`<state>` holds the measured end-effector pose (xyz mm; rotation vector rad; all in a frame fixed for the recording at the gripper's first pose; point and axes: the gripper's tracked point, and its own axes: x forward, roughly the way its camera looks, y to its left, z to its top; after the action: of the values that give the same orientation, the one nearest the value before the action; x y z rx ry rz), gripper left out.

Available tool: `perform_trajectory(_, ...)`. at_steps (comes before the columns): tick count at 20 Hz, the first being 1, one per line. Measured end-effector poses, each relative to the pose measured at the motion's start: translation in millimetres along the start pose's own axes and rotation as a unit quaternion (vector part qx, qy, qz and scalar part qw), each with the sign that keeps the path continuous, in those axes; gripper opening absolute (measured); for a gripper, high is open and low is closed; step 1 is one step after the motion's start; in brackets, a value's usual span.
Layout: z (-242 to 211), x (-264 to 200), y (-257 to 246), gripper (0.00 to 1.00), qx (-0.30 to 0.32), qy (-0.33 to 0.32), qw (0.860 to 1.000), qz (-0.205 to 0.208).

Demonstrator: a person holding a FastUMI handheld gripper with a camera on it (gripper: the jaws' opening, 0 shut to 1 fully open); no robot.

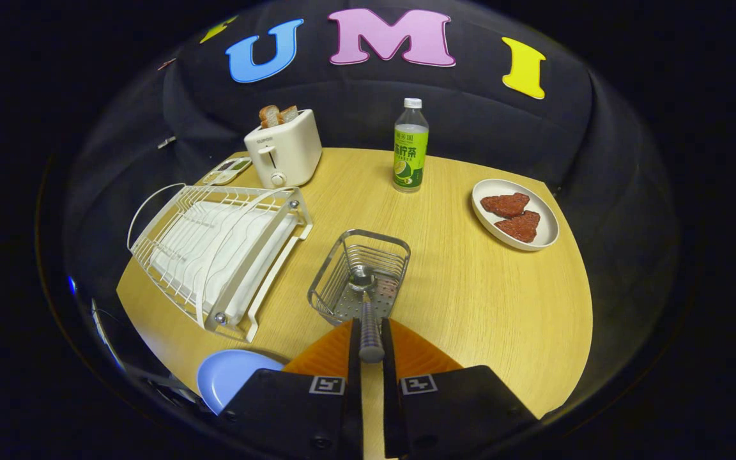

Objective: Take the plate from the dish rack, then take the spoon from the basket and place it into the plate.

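I am holding my gripper [371, 348] over the near part of the round wooden table [470, 300], its two orange fingers [326, 358] closed almost together and pressing on the handle of the spoon [368, 313] from both sides. The spoon is pointing straight ahead of the fingers, its bowl lying inside the wire basket [360, 276], which is standing just beyond the fingertips. The blue plate [230, 377] is sitting at the table's near edge, just beside my left finger and partly hidden by the gripper body. Beyond it, the white dish rack [214, 249] is lying to the left of the basket, close to it but apart. At the far side, a white toaster [283, 153] is holding slices of bread [278, 115], and a small flat device [227, 170] is lying just beside it. A green-labelled bottle [410, 147] is standing upright beyond the basket. Well to the right, a white oval dish [550, 223] is carrying two reddish-brown pieces of food [512, 214].
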<state>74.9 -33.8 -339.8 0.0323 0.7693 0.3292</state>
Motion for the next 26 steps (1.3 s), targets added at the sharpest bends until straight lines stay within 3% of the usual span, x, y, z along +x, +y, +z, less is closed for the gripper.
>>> perform_trajectory(4,7,-10,-3,0.12,0.018,-0.013,1.000,-0.016)
perform_trajectory(14,26,-52,3,0.12,0.046,-0.055,0.997,-0.025)
perform_trajectory(20,40,-124,22,0.12,0.065,-0.099,0.993,-0.008)
perform_trajectory(26,0,-175,68,0.12,0.070,-0.085,0.994,0.028)
